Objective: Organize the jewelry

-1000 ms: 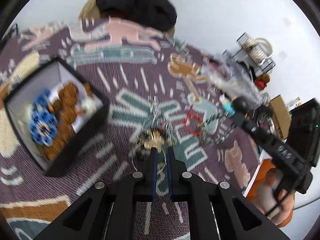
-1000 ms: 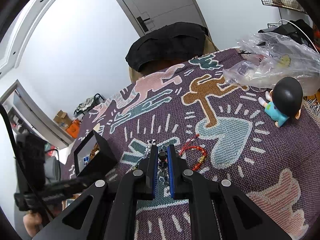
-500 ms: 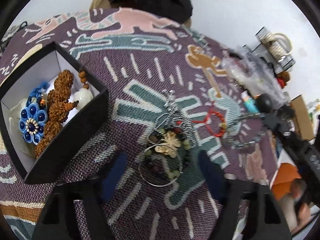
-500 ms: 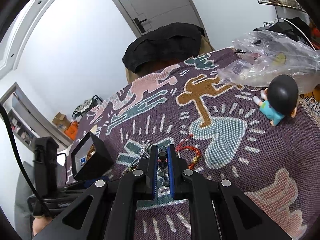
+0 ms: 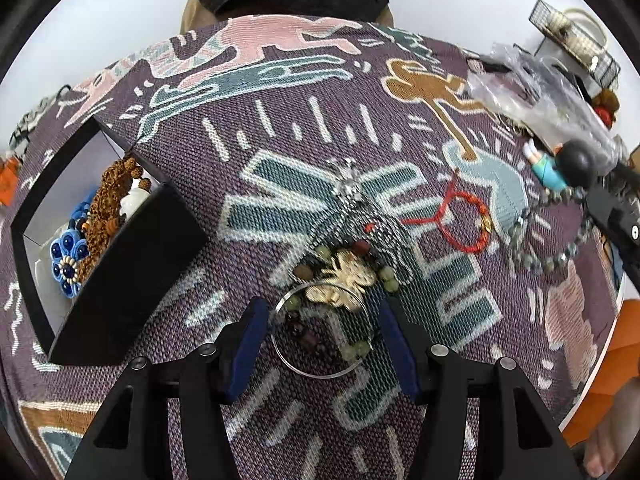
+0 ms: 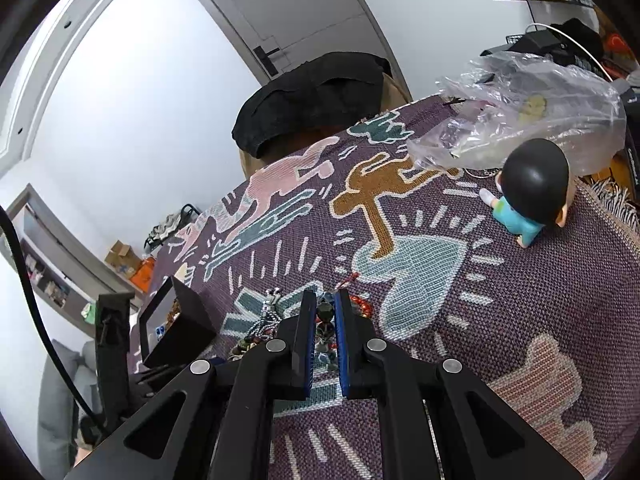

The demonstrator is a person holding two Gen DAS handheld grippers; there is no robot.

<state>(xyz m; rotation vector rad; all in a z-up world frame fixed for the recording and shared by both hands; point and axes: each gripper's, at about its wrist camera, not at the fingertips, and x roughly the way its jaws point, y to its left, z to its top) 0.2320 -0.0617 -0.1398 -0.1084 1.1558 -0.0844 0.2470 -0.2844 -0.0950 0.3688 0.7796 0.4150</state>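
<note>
Jewelry pile released by now-spread left tongs; right tongs grip beads.

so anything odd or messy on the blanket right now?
Yes. Several jewelry pieces lie tangled in one heap between the open left gripper: beaded bracelet, butterfly charm, metal hoop, silver chain overlapping. The red cord bracelet lies apart. The black box sits tilted.

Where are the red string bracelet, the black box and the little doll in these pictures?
red string bracelet (image 5: 466,222), left wrist view, on its red loop.
black box (image 5: 132,276), left wrist view, on its near outer wall.
little doll (image 6: 534,176), right wrist view, on its black head.
</note>
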